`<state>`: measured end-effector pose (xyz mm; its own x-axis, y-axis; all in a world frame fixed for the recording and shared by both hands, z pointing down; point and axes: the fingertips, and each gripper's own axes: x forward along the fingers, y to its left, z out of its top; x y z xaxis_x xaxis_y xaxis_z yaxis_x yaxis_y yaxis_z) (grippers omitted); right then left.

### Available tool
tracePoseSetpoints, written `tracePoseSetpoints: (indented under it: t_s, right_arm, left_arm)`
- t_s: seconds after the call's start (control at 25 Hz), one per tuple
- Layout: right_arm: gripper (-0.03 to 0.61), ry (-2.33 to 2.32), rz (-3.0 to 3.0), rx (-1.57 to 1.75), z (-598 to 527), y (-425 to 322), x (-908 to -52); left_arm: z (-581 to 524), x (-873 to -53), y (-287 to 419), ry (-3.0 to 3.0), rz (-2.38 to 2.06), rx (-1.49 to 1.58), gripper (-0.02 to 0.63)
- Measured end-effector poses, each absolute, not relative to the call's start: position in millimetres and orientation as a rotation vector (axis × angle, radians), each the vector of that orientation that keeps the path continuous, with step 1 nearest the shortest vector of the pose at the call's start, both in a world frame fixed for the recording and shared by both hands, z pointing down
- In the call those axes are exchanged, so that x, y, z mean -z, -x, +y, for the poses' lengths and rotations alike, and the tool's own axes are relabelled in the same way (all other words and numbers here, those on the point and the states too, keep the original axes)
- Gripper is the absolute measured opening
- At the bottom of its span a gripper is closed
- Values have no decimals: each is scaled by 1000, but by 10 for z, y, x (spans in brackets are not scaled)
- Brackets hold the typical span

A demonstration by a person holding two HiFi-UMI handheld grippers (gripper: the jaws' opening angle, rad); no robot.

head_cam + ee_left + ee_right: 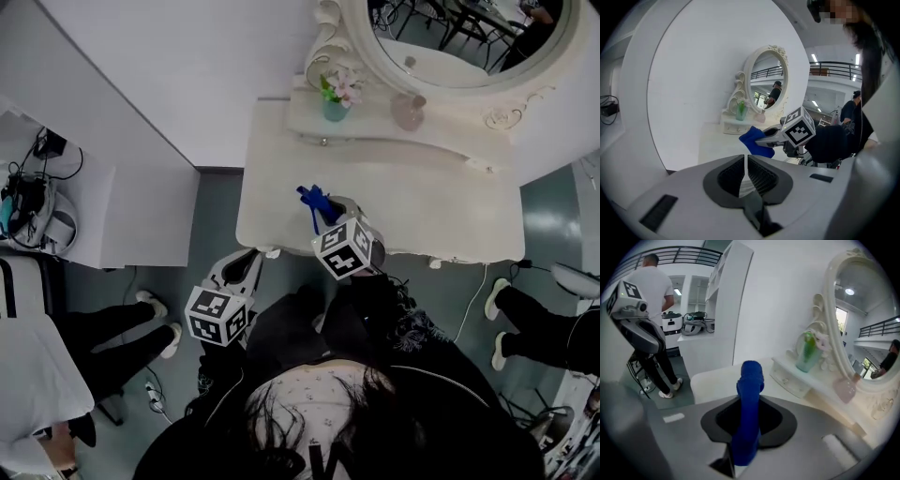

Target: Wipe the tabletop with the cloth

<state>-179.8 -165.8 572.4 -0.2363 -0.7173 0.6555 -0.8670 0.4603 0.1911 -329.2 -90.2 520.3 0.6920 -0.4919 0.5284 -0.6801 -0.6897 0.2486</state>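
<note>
Here, a flower vase [335, 105] and a pink bottle [409, 112] stand just below the mirror [459, 42]. Farther from the mirror, the right claw [749, 397] clamps the blue cloth [750, 380] above the tabletop [441, 211]; the left claw [745, 165] hangs closed, empty.

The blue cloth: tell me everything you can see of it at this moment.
The blue cloth is deep blue, soft, nubby-looking fabric, bunched into a narrow roll. The right gripper is shut on it, and its free end sticks out past the jaws. It is held over the front left part of the white tabletop; whether it touches the surface cannot be told.
</note>
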Motion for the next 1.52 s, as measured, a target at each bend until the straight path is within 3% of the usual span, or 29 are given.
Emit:
tracePoseSetpoints:
  t_s: [0.32,0.56,0.88,1.52]
  right_arm:
    - [75,-1074,-2117,-200,-1659,3015,-5894]
    - [75,-908,-2067,-133,-1533,3407,-6286]
    - [75,-873,-1943,-16,-1511,3238,-6633]
    - [74,-1083,-1777,-75,-1298,2023,-6654]
  left_arm:
    - [-835,-5265,3793,-2428,-976,-564,2]
    - [-784,-5290,4071,-2390,-1036,-554,2]
    - [-801,-5316,4163,-2375,-1033,-561,2]
    - [-935,-5282,3257,-2525,-764,-589,2]
